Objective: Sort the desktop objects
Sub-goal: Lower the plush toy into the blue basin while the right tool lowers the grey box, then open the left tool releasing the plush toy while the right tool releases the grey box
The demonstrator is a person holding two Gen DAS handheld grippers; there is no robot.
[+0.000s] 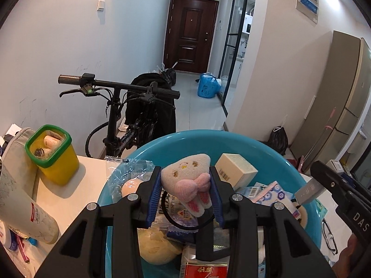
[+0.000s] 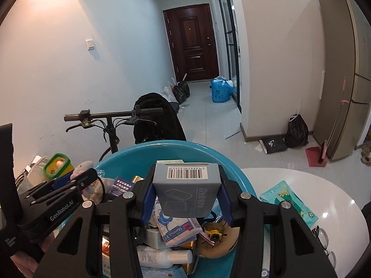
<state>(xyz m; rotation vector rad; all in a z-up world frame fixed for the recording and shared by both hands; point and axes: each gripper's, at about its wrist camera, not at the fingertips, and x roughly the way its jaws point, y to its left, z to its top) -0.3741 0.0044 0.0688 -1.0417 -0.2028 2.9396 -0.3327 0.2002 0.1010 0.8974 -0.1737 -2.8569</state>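
Holding a plush toy (image 1: 185,180) clamped between its blue pads, your left gripper (image 1: 185,194) hangs over the teal basin (image 1: 231,139); lower it until the toy rests on the pile just below the fingertips before you release, so it cannot roll out. Beside it, your right gripper (image 2: 186,194) is closed on a grey barcoded box (image 2: 186,190) above the same basin; set it flat onto the packets beneath, away from the far rim.
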